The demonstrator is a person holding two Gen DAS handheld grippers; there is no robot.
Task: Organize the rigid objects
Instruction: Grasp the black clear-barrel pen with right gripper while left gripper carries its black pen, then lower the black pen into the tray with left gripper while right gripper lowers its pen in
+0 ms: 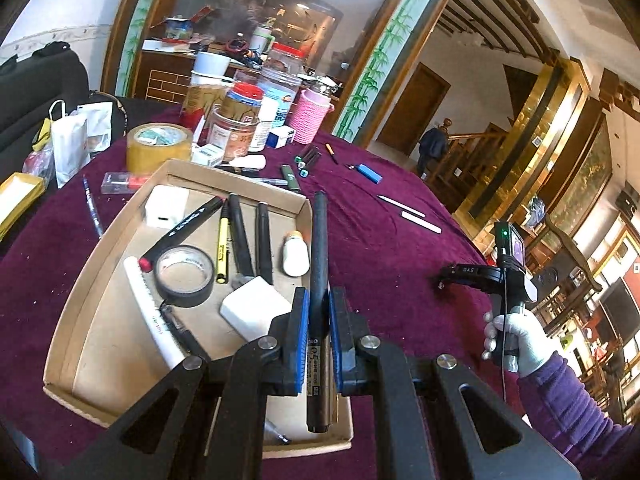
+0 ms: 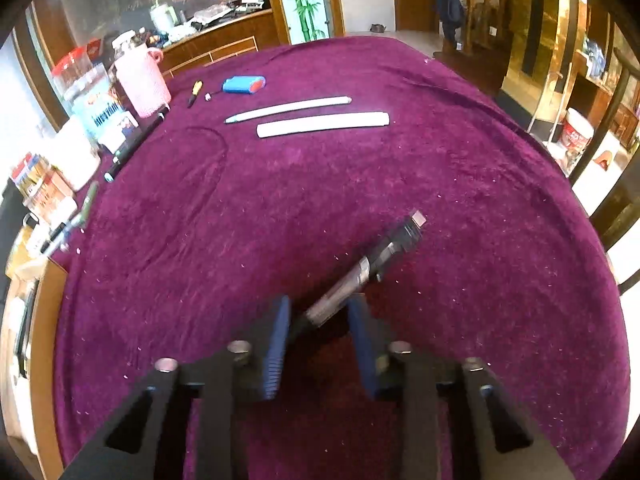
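Observation:
My left gripper (image 1: 319, 308) is shut on a black pen (image 1: 319, 248) and holds it over the right rim of the cardboard tray (image 1: 100, 320). The tray holds a black tape roll (image 1: 184, 276), markers, a yellow pen, white blocks and a small white bottle (image 1: 296, 254). My right gripper (image 2: 320, 312) is open, its blue-padded fingers on either side of a clear and black pen (image 2: 368, 268) lying on the purple cloth. The right gripper also shows in the left wrist view (image 1: 452, 276), low over the cloth right of the tray.
Two white sticks (image 2: 320, 124), a blue lighter (image 2: 244, 84) and a small yellow-handled tool (image 2: 195, 92) lie further back on the cloth. Jars, a pink knitted cup (image 1: 310, 110) and a brown tape roll (image 1: 159, 146) crowd the far left. The table edge curves at the right.

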